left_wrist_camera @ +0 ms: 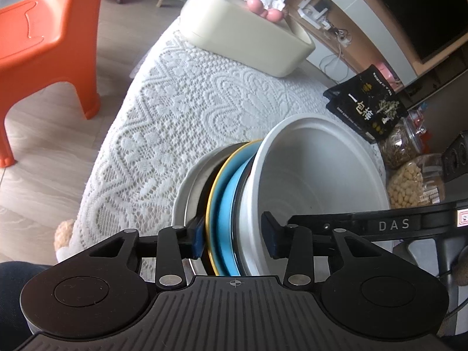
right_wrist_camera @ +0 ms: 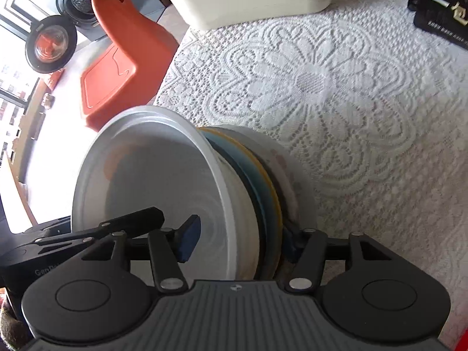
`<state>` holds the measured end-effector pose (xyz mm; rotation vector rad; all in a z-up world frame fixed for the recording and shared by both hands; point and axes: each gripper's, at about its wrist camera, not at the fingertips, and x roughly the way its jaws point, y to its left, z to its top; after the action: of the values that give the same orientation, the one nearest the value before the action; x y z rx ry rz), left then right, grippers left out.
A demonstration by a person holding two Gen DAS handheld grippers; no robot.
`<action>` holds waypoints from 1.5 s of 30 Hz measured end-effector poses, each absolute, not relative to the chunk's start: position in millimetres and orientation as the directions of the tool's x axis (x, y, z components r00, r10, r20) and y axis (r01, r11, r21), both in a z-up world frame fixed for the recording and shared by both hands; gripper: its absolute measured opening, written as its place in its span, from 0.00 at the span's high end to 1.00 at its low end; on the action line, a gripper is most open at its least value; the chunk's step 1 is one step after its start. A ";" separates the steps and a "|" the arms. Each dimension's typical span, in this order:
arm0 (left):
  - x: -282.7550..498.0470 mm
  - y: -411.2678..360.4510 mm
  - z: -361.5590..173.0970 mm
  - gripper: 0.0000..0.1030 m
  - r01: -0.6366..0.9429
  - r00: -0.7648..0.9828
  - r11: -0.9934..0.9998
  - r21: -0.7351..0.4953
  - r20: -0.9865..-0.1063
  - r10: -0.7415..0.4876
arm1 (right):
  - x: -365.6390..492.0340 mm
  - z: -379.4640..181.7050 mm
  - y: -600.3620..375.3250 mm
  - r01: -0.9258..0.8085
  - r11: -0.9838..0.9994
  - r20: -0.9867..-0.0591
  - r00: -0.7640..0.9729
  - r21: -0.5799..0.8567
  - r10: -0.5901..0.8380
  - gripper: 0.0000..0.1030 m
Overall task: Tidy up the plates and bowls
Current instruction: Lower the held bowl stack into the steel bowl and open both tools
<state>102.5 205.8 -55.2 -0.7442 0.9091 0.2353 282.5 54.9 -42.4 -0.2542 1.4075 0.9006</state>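
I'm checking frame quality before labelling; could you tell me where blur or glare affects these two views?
Left wrist: mostly sharp, slight smear on the blue plate. Right wrist: motion blur on the white bowl and lace tablecloth; the window at left is blown out.

Black ribbed left tool (left_wrist_camera: 235, 241), blue pads (left_wrist_camera: 198, 241), silver screws

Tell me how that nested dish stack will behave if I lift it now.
The stack looks glazed and hard, so probably slippery in the left gripper and right gripper. Several pieces nest loosely, with the white bowl on the open side, so they may shift or slide apart. Likely heavy and breakable; keep it level over the lace tablecloth.
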 end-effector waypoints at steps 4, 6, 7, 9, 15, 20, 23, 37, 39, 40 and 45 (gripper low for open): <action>102.4 204.7 -52.1 0.58 -0.478 0.612 0.741 -0.471 -0.784 -0.104 | 278.9 -36.8 53.1 -0.677 0.662 -0.923 -0.073 0.323 0.377 0.46; 102.0 205.3 -51.5 0.58 -0.477 0.614 0.740 -0.474 -0.782 -0.104 | 277.1 -34.3 53.2 -0.684 0.661 -0.927 -0.060 0.309 0.371 0.46; 101.7 205.3 -50.7 0.58 -0.478 0.615 0.741 -0.473 -0.782 -0.102 | 275.4 -31.3 53.4 -0.691 0.659 -0.927 -0.046 0.298 0.372 0.45; 100.5 204.7 -46.0 0.58 -0.477 0.624 0.749 -0.460 -0.777 -0.080 | 271.4 -19.1 53.3 -0.718 0.645 -0.923 0.012 0.260 0.385 0.45; 99.4 209.3 -39.8 0.58 -0.483 0.640 0.739 -0.469 -0.766 -0.068 | 265.2 -2.9 53.8 -0.753 0.612 -0.911 0.043 0.240 0.410 0.42; 93.0 211.2 -35.7 0.59 -0.500 0.645 0.725 -0.473 -0.763 -0.053 | 267.1 -11.0 47.5 -0.736 0.623 -0.913 0.017 0.264 0.407 0.44; 85.9 213.6 -26.3 0.67 -0.482 0.685 0.712 -0.510 -0.727 -0.057 | 262.0 -14.5 48.6 -0.740 0.618 -0.913 0.014 0.265 0.408 0.46; 83.1 209.6 -13.8 0.66 -0.445 0.721 0.718 -0.535 -0.690 -0.067 | 262.3 1.8 38.2 -0.724 0.626 -0.888 0.039 0.290 0.458 0.47; 81.6 211.1 -13.7 0.67 -0.448 0.727 0.706 -0.548 -0.683 -0.070 | 261.8 2.0 37.5 -0.721 0.628 -0.887 0.042 0.292 0.461 0.47; 80.7 211.5 -13.6 0.67 -0.450 0.729 0.699 -0.556 -0.681 -0.072 | 261.8 2.5 37.0 -0.720 0.627 -0.885 0.041 0.296 0.464 0.47; 76.7 209.6 -8.4 0.67 -0.442 0.746 0.685 -0.578 -0.662 -0.077 | 260.6 5.6 32.8 -0.720 0.624 -0.874 0.049 0.304 0.483 0.47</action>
<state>76.7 209.6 -8.4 -0.8035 0.7153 0.2256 260.6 32.8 5.6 -0.2398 1.2105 0.9295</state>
